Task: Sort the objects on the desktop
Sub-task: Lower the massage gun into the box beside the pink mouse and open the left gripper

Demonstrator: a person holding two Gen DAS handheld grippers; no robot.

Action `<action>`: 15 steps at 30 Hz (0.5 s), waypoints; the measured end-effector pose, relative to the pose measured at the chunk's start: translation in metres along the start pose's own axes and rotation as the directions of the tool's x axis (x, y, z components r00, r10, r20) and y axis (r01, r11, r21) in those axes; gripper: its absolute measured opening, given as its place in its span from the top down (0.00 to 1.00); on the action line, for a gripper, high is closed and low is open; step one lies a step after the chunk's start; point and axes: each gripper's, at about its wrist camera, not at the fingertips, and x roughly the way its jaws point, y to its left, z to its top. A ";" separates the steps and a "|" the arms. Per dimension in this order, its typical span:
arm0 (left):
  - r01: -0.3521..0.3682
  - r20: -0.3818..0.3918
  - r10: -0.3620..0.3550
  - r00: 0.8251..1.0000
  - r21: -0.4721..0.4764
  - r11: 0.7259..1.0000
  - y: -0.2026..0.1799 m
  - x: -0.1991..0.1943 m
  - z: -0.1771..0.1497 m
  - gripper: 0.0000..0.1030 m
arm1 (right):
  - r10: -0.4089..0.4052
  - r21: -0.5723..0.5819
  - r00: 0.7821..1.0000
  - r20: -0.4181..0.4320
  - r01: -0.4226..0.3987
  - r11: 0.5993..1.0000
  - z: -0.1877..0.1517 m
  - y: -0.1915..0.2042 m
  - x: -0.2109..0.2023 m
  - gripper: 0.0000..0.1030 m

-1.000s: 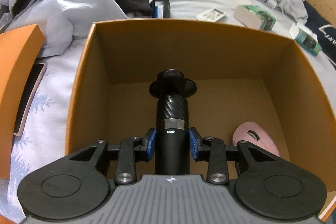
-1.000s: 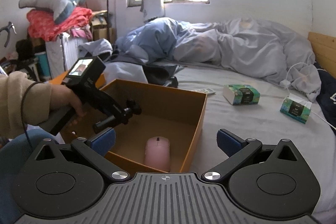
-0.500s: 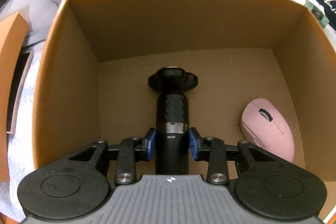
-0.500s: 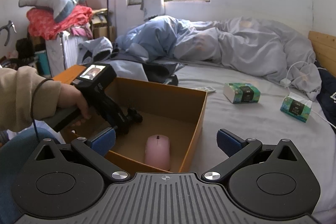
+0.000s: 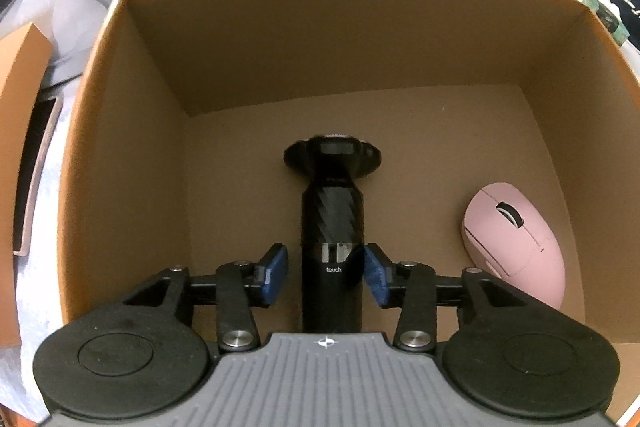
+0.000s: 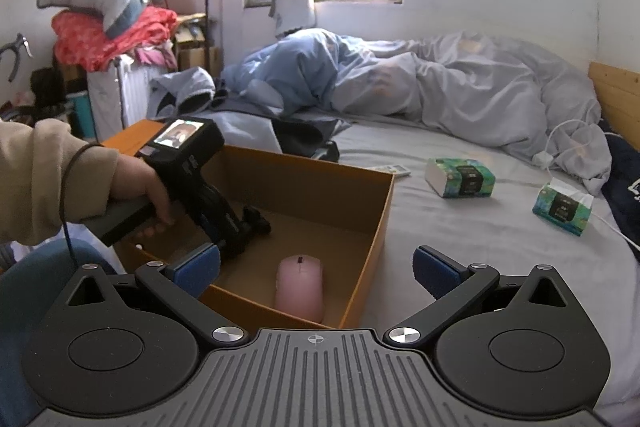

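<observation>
left gripper (image 5: 325,273) is letting go of the black shaver (image 5: 331,227) inside the cardboard box (image 5: 360,39); its fingers have just been opening, pads now off it, beside the pink mouse (image 5: 514,243). right gripper (image 6: 316,269) is waiting w/ fingers spread, empty. next: prob lifting the left out clear w/o nudging the shaver.

My black shaver (image 5: 331,227) lies on the floor of the open brown cardboard box (image 5: 132,131), near its middle, body lengthwise with the wide round head toward the far wall; it has a twisted-rib grip, a shiny band and the word "touch" near the base. The pink computer mouse (image 5: 514,245) rests flat by the right-hand wall, wheel up, well apart from the shaver. The box sits on the grey bedsheet, top open
</observation>
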 end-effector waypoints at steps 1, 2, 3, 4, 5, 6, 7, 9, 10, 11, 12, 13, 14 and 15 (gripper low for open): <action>-0.001 0.006 0.001 1.000 -0.001 1.000 0.000 -0.002 -0.001 0.46 | 0.000 0.001 1.000 0.000 0.000 1.000 0.000 0.000 0.000 0.00; 0.000 0.014 0.000 1.000 -0.003 1.000 0.000 -0.006 -0.002 0.45 | 0.000 0.003 1.000 0.001 0.000 1.000 0.000 0.000 0.000 0.00; 0.000 0.022 0.001 1.000 -0.006 1.000 0.000 -0.010 -0.003 0.44 | -0.001 0.004 1.000 0.001 0.001 1.000 0.000 0.000 0.000 0.00; 0.001 0.032 0.000 0.999 -0.008 1.000 0.000 -0.014 -0.004 0.44 | -0.001 0.005 1.000 0.001 0.001 1.000 0.000 -0.001 0.000 0.00; 0.005 0.045 -0.004 0.999 -0.010 1.000 0.000 -0.019 -0.004 0.43 | -0.001 0.007 1.000 0.002 0.001 1.000 0.000 -0.001 0.000 0.00; 0.013 0.059 -0.012 0.998 -0.013 1.000 0.003 -0.024 -0.005 0.41 | -0.001 0.008 1.000 0.002 0.001 1.000 0.000 -0.001 0.000 0.00; 0.024 0.075 -0.022 0.997 -0.017 1.000 0.005 -0.030 -0.006 0.41 | -0.001 0.009 1.000 0.003 0.001 1.000 0.000 -0.001 0.000 0.00; 0.043 0.106 -0.040 0.994 -0.023 0.999 0.009 -0.043 -0.009 0.41 | -0.002 0.012 1.000 0.003 0.002 1.000 0.000 -0.001 0.000 0.00; 0.053 0.123 -0.050 0.991 -0.028 0.998 0.010 -0.049 -0.011 0.41 | -0.002 0.015 1.000 0.004 0.002 1.000 0.000 -0.002 -0.001 0.00; 0.065 0.141 -0.059 0.988 -0.034 0.997 0.010 -0.056 -0.012 0.40 | -0.001 0.019 1.000 0.005 0.001 1.000 0.000 -0.003 -0.001 0.00; 0.075 0.156 -0.068 0.985 -0.039 0.996 0.013 -0.062 -0.014 0.40 | -0.002 0.021 1.000 0.006 0.001 1.000 0.000 -0.003 -0.001 0.00; 0.075 0.172 -0.067 0.983 -0.042 0.996 0.015 -0.067 -0.015 0.38 | -0.003 0.023 1.000 0.008 0.002 1.000 0.000 -0.003 -0.002 0.00; 0.071 0.189 -0.061 0.980 -0.044 0.997 0.017 -0.071 -0.014 0.28 | -0.003 0.024 1.000 0.009 0.003 1.000 0.000 -0.004 -0.002 0.00; 0.067 0.210 -0.057 0.976 -0.040 0.997 0.018 -0.078 -0.016 0.24 | -0.005 0.024 1.000 0.011 0.004 1.000 0.000 -0.004 -0.003 0.00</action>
